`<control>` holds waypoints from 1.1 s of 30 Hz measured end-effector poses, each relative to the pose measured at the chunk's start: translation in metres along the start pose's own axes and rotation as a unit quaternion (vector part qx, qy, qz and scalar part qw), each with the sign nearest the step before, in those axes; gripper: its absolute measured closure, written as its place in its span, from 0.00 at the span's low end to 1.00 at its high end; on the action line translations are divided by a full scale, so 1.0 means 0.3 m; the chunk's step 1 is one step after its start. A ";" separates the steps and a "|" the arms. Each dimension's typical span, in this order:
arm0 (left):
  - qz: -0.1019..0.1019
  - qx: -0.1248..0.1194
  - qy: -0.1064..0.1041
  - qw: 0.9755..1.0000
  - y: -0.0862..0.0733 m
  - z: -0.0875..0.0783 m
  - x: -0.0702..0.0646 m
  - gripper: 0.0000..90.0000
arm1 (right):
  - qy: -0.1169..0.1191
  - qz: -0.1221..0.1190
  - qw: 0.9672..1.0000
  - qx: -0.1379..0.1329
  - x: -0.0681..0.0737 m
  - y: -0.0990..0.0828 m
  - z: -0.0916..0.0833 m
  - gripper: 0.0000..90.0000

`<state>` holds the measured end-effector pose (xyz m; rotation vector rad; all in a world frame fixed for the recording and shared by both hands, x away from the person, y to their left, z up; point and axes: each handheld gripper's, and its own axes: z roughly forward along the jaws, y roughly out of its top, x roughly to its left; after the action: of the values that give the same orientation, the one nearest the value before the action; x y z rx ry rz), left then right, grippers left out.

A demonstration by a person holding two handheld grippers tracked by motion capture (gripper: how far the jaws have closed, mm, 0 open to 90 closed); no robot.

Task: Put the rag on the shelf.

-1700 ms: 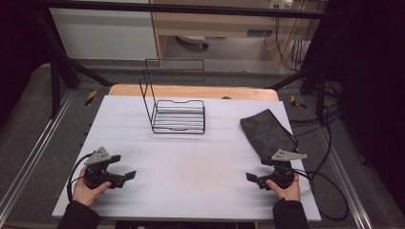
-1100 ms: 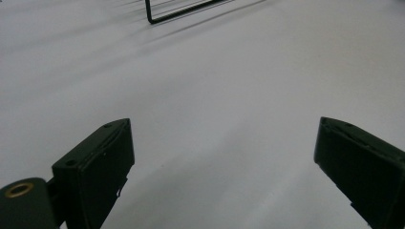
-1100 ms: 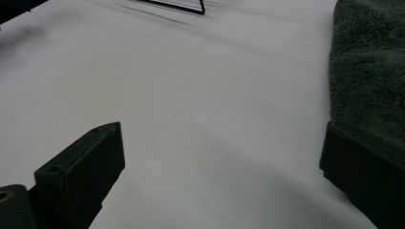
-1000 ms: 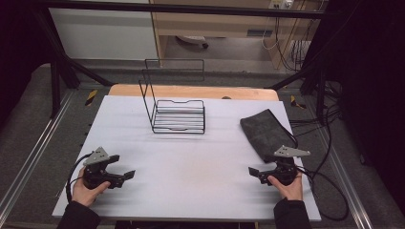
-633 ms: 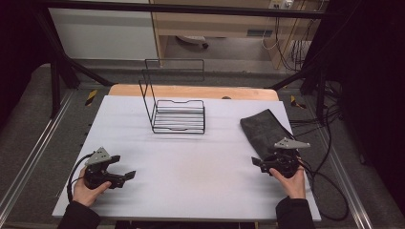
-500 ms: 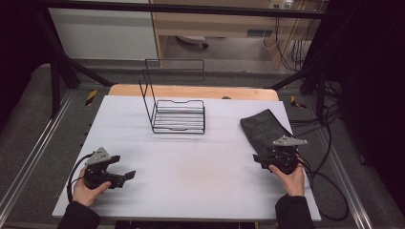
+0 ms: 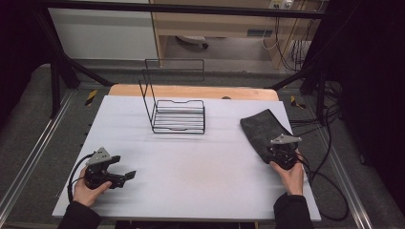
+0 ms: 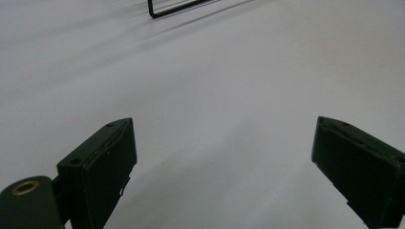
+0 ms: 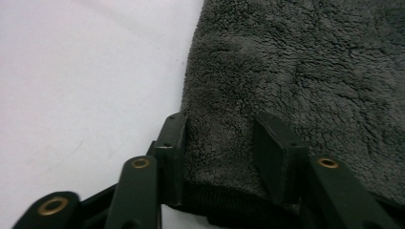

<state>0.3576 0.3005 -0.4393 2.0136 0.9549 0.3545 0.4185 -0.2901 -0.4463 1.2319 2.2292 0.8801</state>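
A white table [image 7: 191,167] carries a black wire rack [image 7: 177,109] at about 12 o'clock and a folded dark grey fleece towel [image 7: 260,131] at 3 o'clock. The right gripper [image 9: 219,143] sits at the towel's near edge, its jaws closing around a fold of the pile. At 8 o'clock the left gripper [image 7: 125,175] rests with jaws spread wide over bare tabletop.

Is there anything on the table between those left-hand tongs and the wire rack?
No. In the high view, bare white table lies between the left tongs and the wire rack.
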 end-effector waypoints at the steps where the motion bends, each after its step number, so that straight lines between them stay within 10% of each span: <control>1: 0.000 0.000 0.001 1.000 0.000 0.000 -0.001 0.09 | -0.002 -0.003 1.000 0.000 0.000 -0.001 0.000 0.67; 9: 0.004 0.003 0.000 1.000 0.002 0.004 -0.007 0.09 | -0.021 -0.032 0.999 0.007 0.007 0.002 0.003 0.80; 22: 0.005 0.005 0.000 1.000 0.003 0.009 -0.007 0.10 | -0.011 0.002 1.000 -0.014 -0.001 0.013 -0.025 0.93; 33: 0.007 0.005 0.001 1.000 0.004 0.006 -0.008 0.10 | 0.038 0.011 0.999 -0.036 0.050 0.039 -0.059 0.93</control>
<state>0.3577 0.2973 -0.4393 2.0303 0.9455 0.3590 0.4063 -0.2780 -0.4268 1.2094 2.2257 1.0233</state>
